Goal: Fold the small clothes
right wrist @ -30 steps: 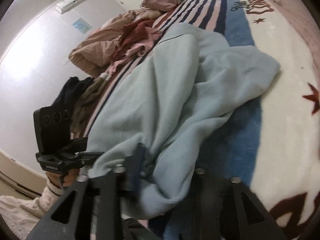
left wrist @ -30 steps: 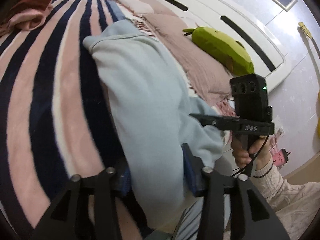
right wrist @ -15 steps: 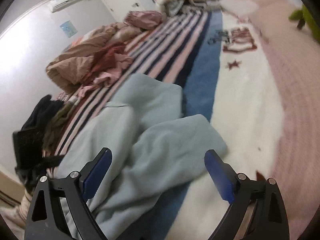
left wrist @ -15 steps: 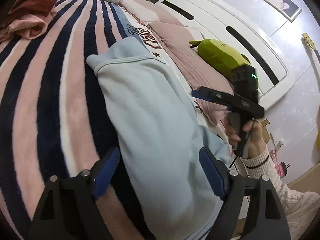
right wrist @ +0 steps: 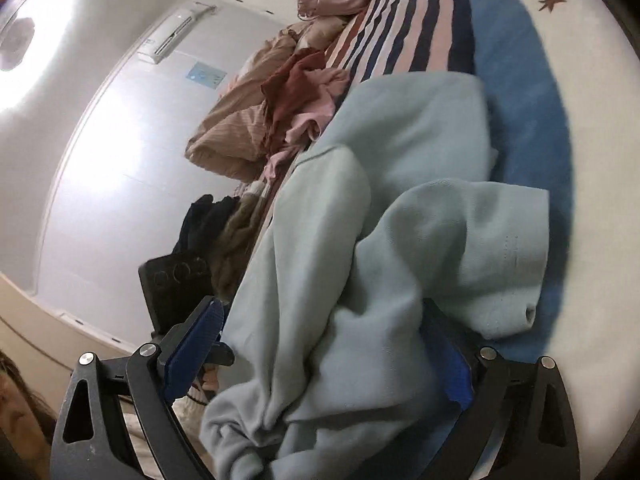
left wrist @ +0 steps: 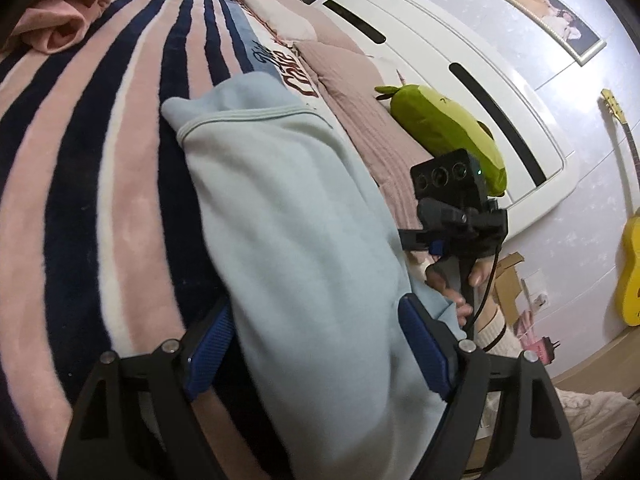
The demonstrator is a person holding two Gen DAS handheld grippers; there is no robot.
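A pale blue fleece garment (left wrist: 288, 240) lies along the striped blanket on the bed; in the right wrist view it (right wrist: 360, 240) is bunched with a sleeve folded out to the right. My left gripper (left wrist: 316, 344) is open, its blue pads either side of the garment's near end. My right gripper (right wrist: 324, 352) is open, jaws wide around the crumpled near edge. The right gripper's body (left wrist: 452, 204) shows beside the garment in the left wrist view; the left one's body (right wrist: 176, 280) shows in the right wrist view.
A pink, white and navy striped blanket (left wrist: 100, 160) covers the bed. A green plush toy (left wrist: 444, 136) lies on pink pillows by the white headboard. A heap of pink, red and tan clothes (right wrist: 288, 96) and dark clothes (right wrist: 208, 220) sit further along. A yellow guitar (left wrist: 628, 264) leans on the wall.
Both grippers were shut on the garment a second ago, then opened and let it drop onto the bed. They now sit open around its near end, the right one lower.
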